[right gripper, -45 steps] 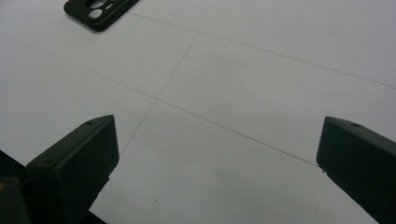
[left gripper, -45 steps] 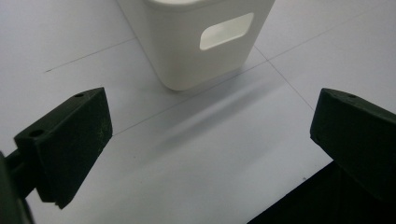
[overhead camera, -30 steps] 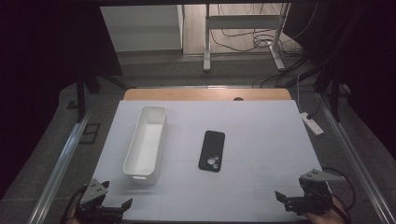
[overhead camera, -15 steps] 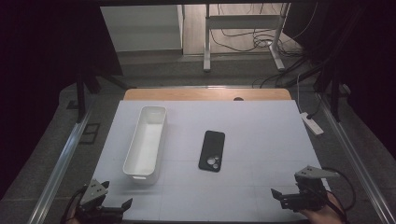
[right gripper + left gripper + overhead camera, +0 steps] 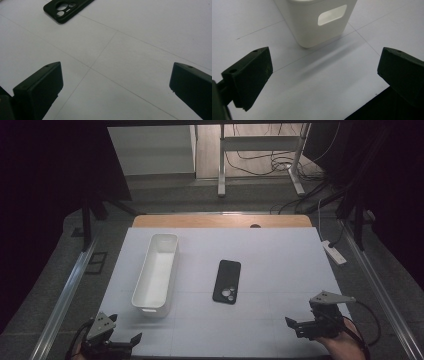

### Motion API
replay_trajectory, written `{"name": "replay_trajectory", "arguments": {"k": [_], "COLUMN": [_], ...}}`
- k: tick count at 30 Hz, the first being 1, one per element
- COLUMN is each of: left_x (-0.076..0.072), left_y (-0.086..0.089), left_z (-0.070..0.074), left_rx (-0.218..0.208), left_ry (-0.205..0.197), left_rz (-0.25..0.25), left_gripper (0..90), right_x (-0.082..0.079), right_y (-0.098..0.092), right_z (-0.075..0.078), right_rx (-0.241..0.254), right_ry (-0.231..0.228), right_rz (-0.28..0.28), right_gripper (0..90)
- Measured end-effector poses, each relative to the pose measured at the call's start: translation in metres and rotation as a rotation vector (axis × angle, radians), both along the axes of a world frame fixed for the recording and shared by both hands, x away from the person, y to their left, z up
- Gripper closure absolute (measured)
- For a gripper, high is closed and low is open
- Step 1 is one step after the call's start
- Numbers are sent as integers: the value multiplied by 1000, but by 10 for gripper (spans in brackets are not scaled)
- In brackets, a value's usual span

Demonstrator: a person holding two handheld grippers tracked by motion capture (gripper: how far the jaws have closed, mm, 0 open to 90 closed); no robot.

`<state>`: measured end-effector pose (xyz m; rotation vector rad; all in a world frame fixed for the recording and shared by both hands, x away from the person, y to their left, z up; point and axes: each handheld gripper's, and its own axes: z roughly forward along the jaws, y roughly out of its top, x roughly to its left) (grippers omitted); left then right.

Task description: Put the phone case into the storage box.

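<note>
White matting covers the table [image 5: 280, 260], marked with faint grid lines, and dark floor and cable clutter lie beyond its far edge. Nearest the person, at the front corners, both tools are low over the mat: the left gripper [image 5: 131, 340] sits at the front left with its jaws spread wide and nothing between them, and the right gripper [image 5: 293, 323] at the front right is just as wide open and just as empty. From the left gripper view, the short end of the white bin [image 5: 317, 22], with its cut-out handle, stands just ahead of the jaws but apart from them. From the right gripper view, the black phone [image 5: 65, 8] lies face down farther off, camera end toward the jaws, well apart from them. Farther up the mat, the bin runs lengthwise away from the person, empty as far as can be seen, and the phone lies beside it, not touching. Judging by this, nothing is done yet: grasping the phone and placing it in the bin remain.
</note>
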<state>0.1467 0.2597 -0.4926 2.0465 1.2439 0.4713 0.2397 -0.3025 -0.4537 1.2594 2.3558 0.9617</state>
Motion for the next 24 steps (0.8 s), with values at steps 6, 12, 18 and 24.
{"name": "replay_trajectory", "arguments": {"k": [6, 12, 18, 24], "left_x": [0, 0, 0, 0], "left_y": [-1, -1, -1, -1], "left_z": [0, 0, 0, 0], "left_rx": [3, 4, 8, 7], "left_ry": [0, 0, 1, 2], "left_rz": [-2, -1, 0, 1], "left_gripper": [8, 9, 9, 10], "right_x": [8, 14, 20, 26], "right_y": [6, 10, 15, 20], "right_z": [1, 1, 2, 1], "right_rx": [-9, -18, -15, -23], "right_ry": [7, 12, 21, 23], "right_rz": [18, 37, 64, 84], "right_gripper": [0, 0, 0, 0]}}
